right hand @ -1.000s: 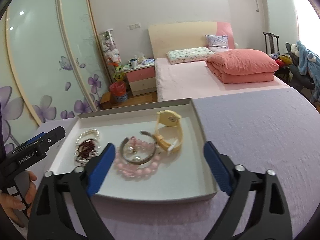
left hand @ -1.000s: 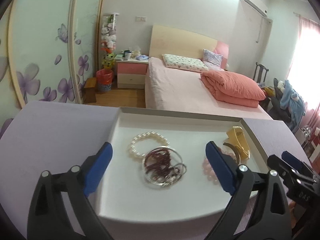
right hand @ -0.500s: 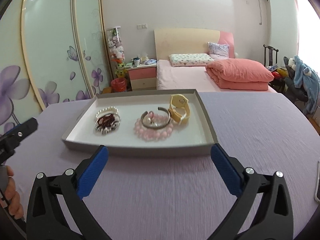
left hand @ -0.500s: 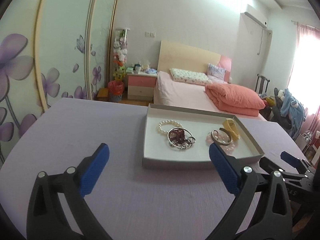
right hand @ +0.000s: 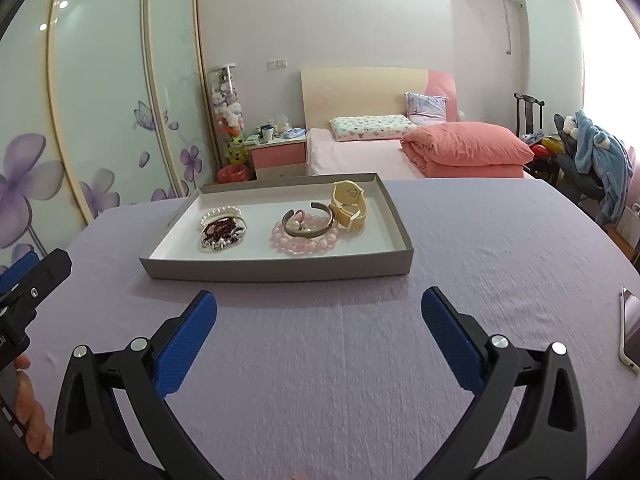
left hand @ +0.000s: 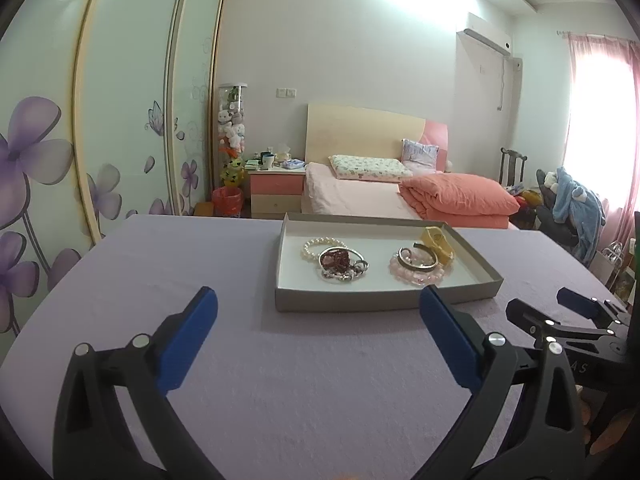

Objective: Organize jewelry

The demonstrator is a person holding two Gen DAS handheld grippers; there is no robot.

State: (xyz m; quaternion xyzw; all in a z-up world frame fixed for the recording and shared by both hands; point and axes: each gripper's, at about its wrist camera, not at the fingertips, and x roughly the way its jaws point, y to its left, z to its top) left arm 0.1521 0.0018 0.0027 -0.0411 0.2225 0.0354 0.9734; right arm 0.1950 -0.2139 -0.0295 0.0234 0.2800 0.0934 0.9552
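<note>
Low in the left wrist view, left gripper [left hand: 318, 306] hangs over bare purple cloth [left hand: 280, 380], jaws spread wide with nothing between them; they have just been opening. Tray [left hand: 380, 302] sits centre frame, beyond the fingertips, not touched. Inside it, left half: pearl bracelet [left hand: 314, 245] with a dark red bead strand [left hand: 335, 258] and silver ring pieces overlapping it. Right half: metal cuff [left hand: 420, 262] lying on a pink bead bracelet [left hand: 418, 276], yellow watch [left hand: 436, 240] just behind, near the far right corner. Right gripper [left hand: 568, 312] shows at the right edge, side on. Bed and nightstand fill the background. Right wrist view next: right gripper [right hand: 319, 306] also low centre over cloth, jaws fully released, empty, and just been opening too. Tray [right hand: 280, 270] sits upper centre, all jewelry inside, same two clusters; watch [right hand: 348, 204] touches the cuff [right hand: 308, 226]. Left gripper [right hand: 28, 284] shows at the left edge with a hand below it. Phone [right hand: 632, 328] lies at the right edge. Judgement: everything appears binned, so the step looks like backing off. If more sorting is wanted, go for one piece at a time, approach from above, pinch the cuff across its band first since it sits on top, and avoid snagging the tangled strand or nudging the light tray.
</note>
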